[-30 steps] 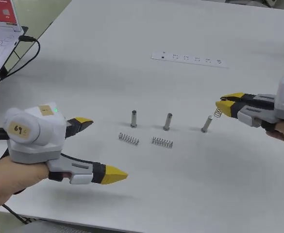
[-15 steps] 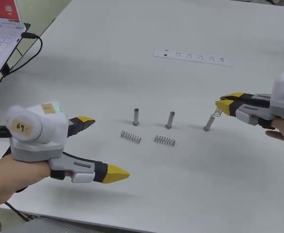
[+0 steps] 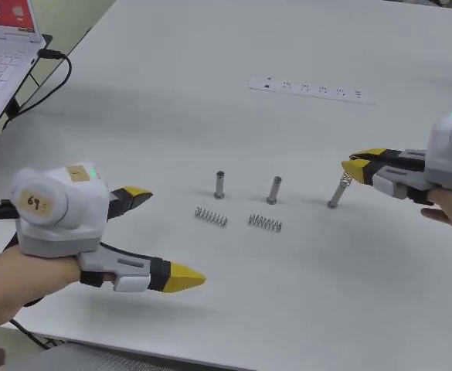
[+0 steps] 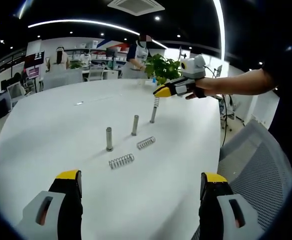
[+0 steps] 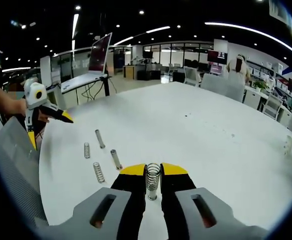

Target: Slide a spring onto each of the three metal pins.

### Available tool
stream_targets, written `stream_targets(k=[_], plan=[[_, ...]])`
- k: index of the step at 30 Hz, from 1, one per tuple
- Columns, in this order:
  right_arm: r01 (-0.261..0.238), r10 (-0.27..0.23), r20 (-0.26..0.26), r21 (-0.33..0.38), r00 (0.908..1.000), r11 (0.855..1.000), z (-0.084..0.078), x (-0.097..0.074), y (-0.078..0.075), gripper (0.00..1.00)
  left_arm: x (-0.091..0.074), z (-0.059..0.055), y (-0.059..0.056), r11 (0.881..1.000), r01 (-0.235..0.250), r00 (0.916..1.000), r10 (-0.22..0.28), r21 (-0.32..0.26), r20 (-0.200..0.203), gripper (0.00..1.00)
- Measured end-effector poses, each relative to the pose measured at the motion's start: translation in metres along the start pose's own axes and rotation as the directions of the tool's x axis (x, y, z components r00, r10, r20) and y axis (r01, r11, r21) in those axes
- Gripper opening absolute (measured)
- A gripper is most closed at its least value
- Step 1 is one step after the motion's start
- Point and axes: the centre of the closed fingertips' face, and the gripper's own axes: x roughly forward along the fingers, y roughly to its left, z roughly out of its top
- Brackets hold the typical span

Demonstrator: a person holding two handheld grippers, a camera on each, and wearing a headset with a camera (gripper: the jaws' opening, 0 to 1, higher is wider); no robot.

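Three metal pins stand in a row on the white table: left pin (image 3: pixel 219 185), middle pin (image 3: pixel 274 189) and right pin (image 3: pixel 337 193), which leans. Two springs (image 3: pixel 211 216) (image 3: pixel 265 223) lie flat just in front of the left and middle pins. My right gripper (image 3: pixel 357 166) is shut on a third spring (image 3: pixel 346 179) (image 5: pixel 152 180), whose lower end sits at the top of the right pin. My left gripper (image 3: pixel 164 236) hovers open and holds nothing, near the table's front left. In the left gripper view, the right gripper (image 4: pixel 163 91) holds its spring (image 4: pixel 156 101) above the far pin (image 4: pixel 153 114).
A laptop (image 3: pixel 1 46) with a black cable (image 3: pixel 52 69) sits at the far left corner. A white power strip (image 3: pixel 310 89) lies farther back. The table's front edge runs close under my left gripper. A grey chair (image 4: pixel 255 165) stands beside the table.
The head camera has shifted a little. My right gripper has edged the held spring closer to the top of the right pin. The left gripper, the other pins and the loose springs have stayed put.
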Motion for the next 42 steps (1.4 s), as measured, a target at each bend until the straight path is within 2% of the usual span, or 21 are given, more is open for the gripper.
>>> stream_targets(k=[5,10,27,42], plan=[[-0.003,0.003,-0.007,-0.001,1.0,1.0,-0.003,0.001,0.0,0.08,0.0,-0.003,-0.001,1.0,0.002,0.9999,-0.002,0.017,-0.017,0.96],[0.0,0.0,0.001,0.002,1.0,1.0,-0.004,0.002,-0.001,0.08,-0.001,-0.004,-0.001,1.0,0.001,0.9999,0.0,0.011,-0.014,0.95],[0.001,-0.001,-0.017,0.007,0.9999,1.0,-0.011,0.006,0.0,0.08,-0.002,-0.005,-0.001,1.0,-0.001,0.9999,0.001,0.006,-0.016,0.95],[0.001,0.0,-0.092,0.01,0.9958,1.0,-0.037,0.015,0.002,0.08,-0.002,-0.008,0.0,1.0,-0.006,0.9997,0.006,0.003,-0.022,0.95]])
